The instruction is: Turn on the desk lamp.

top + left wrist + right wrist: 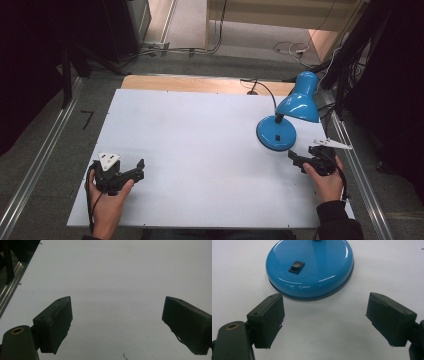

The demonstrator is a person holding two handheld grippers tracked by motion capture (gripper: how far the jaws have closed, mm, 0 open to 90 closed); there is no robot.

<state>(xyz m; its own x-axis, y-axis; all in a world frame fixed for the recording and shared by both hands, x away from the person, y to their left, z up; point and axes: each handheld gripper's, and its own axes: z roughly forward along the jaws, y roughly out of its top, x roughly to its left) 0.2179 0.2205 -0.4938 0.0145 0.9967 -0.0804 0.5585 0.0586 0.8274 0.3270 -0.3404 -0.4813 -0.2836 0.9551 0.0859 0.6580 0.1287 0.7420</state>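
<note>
Standing on the white table (200,145), toward its far right side, is the blue lamp (295,107), and nothing seems done to it yet. Its round base (310,267) lies just in front of the right gripper (324,317), whose jaws are spread wide and hold nothing. I judge the work is only at the approach: the small black switch (296,266) on the base is untouched. The left gripper (116,320) waits well apart at the near left, jaws also wide apart over bare table.
</note>
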